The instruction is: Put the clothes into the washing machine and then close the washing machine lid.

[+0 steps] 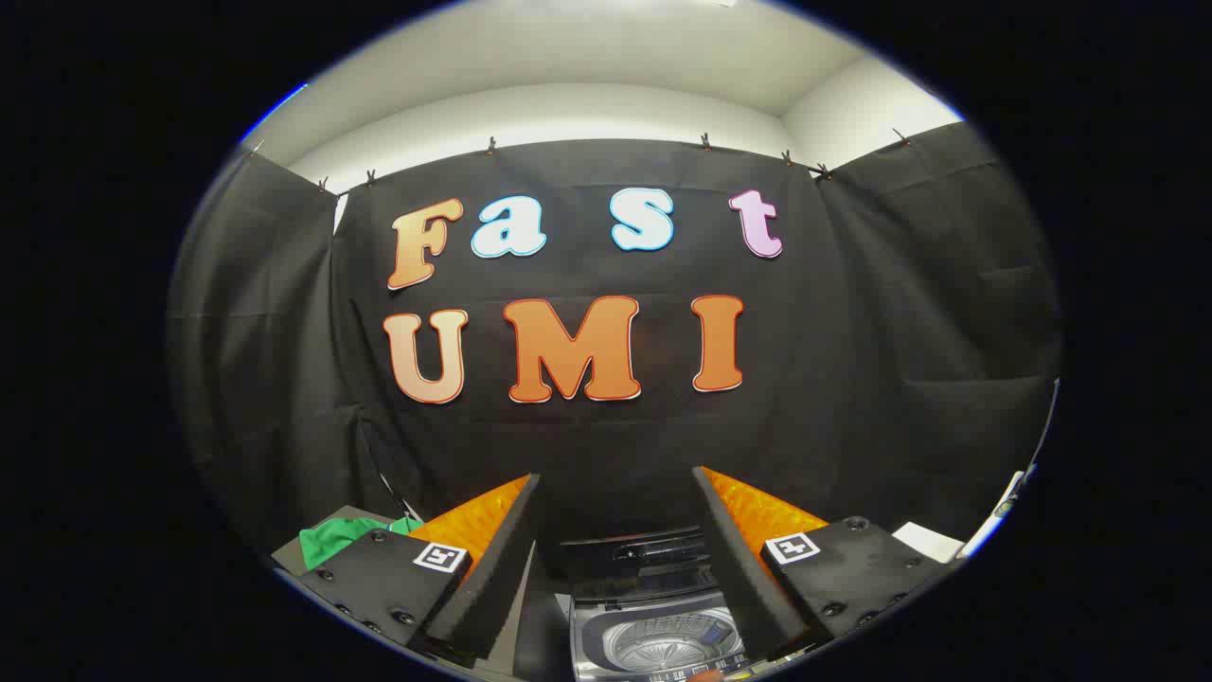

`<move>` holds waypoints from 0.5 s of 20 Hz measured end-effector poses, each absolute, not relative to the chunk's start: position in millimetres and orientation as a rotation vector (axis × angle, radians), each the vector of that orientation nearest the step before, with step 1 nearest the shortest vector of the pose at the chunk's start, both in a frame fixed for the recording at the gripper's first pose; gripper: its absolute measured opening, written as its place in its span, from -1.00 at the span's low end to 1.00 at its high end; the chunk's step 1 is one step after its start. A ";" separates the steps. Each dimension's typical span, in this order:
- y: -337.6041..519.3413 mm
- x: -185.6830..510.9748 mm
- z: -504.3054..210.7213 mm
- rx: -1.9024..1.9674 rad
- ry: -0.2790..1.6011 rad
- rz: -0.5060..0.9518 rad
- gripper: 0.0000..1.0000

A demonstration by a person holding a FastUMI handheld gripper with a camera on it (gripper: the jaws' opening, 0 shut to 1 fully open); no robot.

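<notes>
Booth backdrop — fingers spread wide over open washing machine.

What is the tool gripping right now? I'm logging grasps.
Nothing. The tool is open, its fingers apart with only air between them; the washing machine sits open below, and the green garment lies off to the side.

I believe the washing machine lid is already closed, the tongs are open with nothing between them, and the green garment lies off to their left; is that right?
Not quite: the washing machine lid is open, and the gripper view shows its drum between the fingers. The rest holds: the tongs are open and hold nothing, and the green garment lies to their left.
</notes>
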State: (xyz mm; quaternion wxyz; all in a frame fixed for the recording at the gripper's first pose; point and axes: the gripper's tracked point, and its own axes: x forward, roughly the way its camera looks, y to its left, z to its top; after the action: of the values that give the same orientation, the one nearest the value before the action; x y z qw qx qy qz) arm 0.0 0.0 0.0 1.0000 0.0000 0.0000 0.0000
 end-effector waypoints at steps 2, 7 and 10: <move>7.2 -3.8 -0.9 0.001 -0.002 0.013 0.97; 15.1 -2.5 -11.5 0.011 0.028 0.031 0.97; 14.0 -4.1 -7.1 0.004 0.019 0.022 0.97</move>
State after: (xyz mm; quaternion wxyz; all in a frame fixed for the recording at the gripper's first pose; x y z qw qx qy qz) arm -4.1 14.0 -7.1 0.9999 0.0022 0.0094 0.0110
